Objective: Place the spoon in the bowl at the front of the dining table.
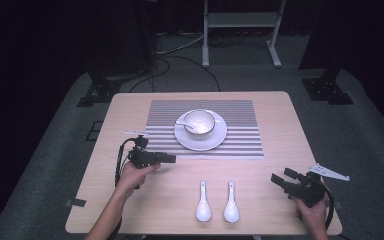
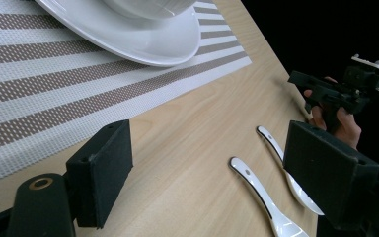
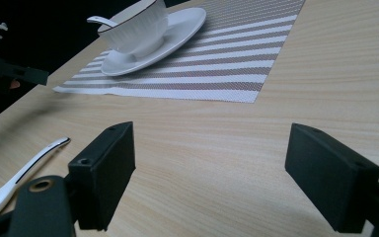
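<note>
Dark floor surrounded the pale wooden tabletop (image 1: 275, 130) in the high view, where a striped placemat (image 1: 240, 125) carried a white plate (image 1: 215, 140) with a bowl (image 1: 198, 122) and a spoon in it. Two white spoons (image 1: 203, 202) (image 1: 231, 202) lay side by side near the front edge, between the left gripper (image 1: 172, 159) and the right gripper (image 1: 276, 179). The left gripper view showed its jaws spread over bare wood, both spoons (image 2: 269, 202) beyond them. The right gripper view showed its jaws spread too, one spoon (image 3: 24, 170) beside them.
</note>
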